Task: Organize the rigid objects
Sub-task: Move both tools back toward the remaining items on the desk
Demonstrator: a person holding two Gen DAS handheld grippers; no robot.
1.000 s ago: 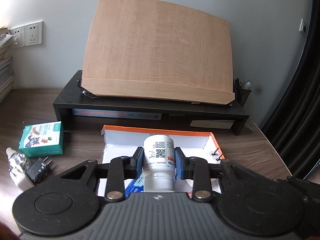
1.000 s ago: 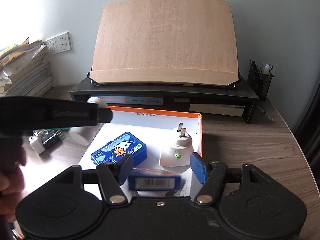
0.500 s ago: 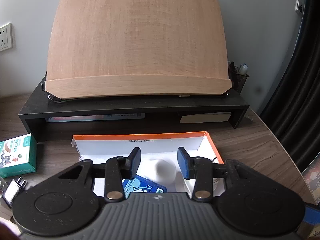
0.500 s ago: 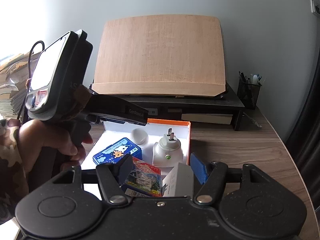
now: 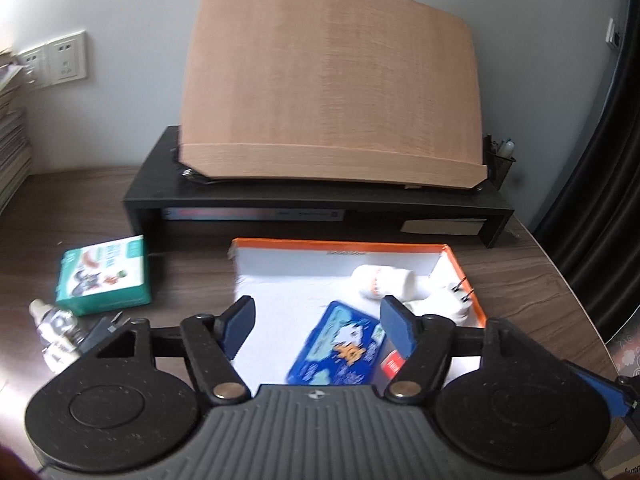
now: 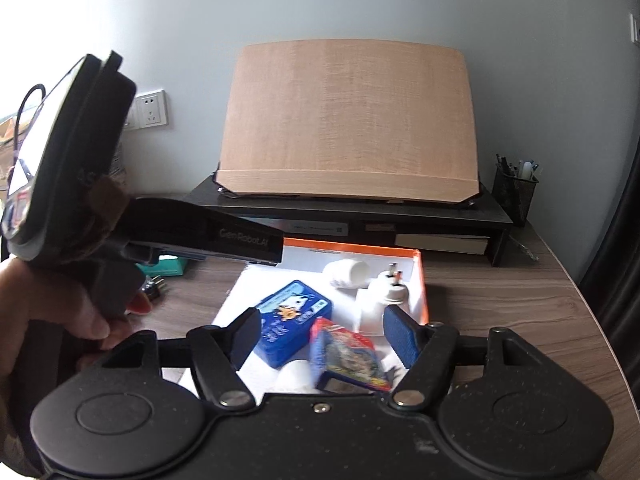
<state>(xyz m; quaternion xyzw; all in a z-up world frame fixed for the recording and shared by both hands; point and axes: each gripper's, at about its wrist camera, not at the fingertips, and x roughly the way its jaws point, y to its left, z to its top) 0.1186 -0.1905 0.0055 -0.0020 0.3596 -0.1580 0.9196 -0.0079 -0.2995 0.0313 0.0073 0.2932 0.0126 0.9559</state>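
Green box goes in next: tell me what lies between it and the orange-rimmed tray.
Nothing visible does. The green box sits on bare desk left of the orange-rimmed tray, with open wood between them. The dropper bottle and plug lie nearer the camera.

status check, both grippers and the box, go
Left gripper opening, nothing between the jaws. Right gripper opening over a colourful packet, not gripping it. White bottle lying in the box. Nothing blocking.

The white bottle [image 5: 385, 282], held a second ago by the left gripper [image 5: 316, 322], now lies in the orange box [image 5: 460, 264]. The jaws are opening, with nothing gripped. The colourful pack [image 6: 350, 358] seems to have been dropped by the right gripper [image 6: 322, 336].
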